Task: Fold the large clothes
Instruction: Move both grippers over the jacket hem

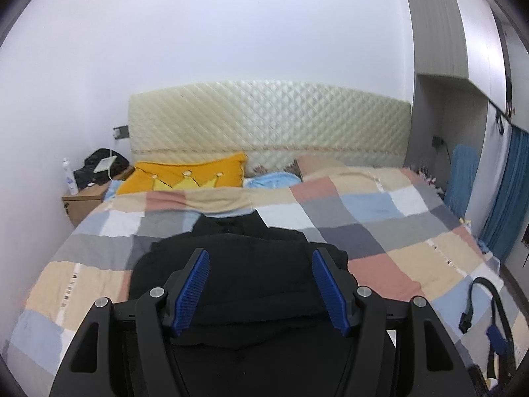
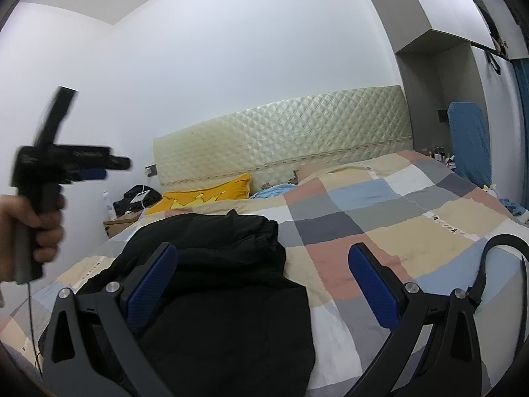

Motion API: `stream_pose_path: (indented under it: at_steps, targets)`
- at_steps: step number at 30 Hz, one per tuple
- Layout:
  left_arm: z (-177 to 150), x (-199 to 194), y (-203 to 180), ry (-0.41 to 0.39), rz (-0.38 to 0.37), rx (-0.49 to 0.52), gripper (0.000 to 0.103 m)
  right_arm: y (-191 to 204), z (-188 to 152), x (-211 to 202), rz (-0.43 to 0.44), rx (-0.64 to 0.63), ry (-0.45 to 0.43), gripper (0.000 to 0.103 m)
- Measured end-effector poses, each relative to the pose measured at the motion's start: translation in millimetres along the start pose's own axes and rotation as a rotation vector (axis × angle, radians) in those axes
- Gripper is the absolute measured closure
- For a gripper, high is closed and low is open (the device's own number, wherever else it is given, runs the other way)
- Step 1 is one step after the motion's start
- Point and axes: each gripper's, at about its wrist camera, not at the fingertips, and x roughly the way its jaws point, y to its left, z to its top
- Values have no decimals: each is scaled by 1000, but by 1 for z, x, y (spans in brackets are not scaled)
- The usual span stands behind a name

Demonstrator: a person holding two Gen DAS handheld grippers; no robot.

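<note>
The black garment [image 1: 231, 274] is lying bunched on the checked quilt [image 1: 390, 231] toward six o'clock, while the left gripper [image 1: 261, 289] and the right gripper [image 2: 263, 286] are both hovering above it with their tongs spread apart and nothing between them. To fold well, I judge each gripper should be reaching for an outer edge of the cloth, pinching a single layer and drawing it flat before turning it over. No brand, label or legible writing is showing; the yellow cushion [image 1: 185, 175] at eleven o'clock is carrying only a crown motif.
</note>
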Motion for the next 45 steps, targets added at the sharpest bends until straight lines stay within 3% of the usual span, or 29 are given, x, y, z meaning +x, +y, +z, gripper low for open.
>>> stream_pose_path:
  at_steps: [9, 20, 32, 39, 45]
  targets:
    - [-28, -80, 52, -53, 15, 0, 39, 3, -4, -12, 48, 14, 61, 0]
    - [-88, -123, 85, -92, 67, 16, 39, 38, -10, -23, 91, -104, 69, 0]
    - [-145, -102, 111, 4, 112, 9, 39, 68, -26, -16, 117, -176, 126, 0]
    - [-165, -82, 139, 40, 111, -68, 39, 72, -33, -13, 134, -158, 164, 0]
    - [-177, -74, 146, 68, 137, -76, 39, 77, -43, 1, 116, -154, 232, 0]
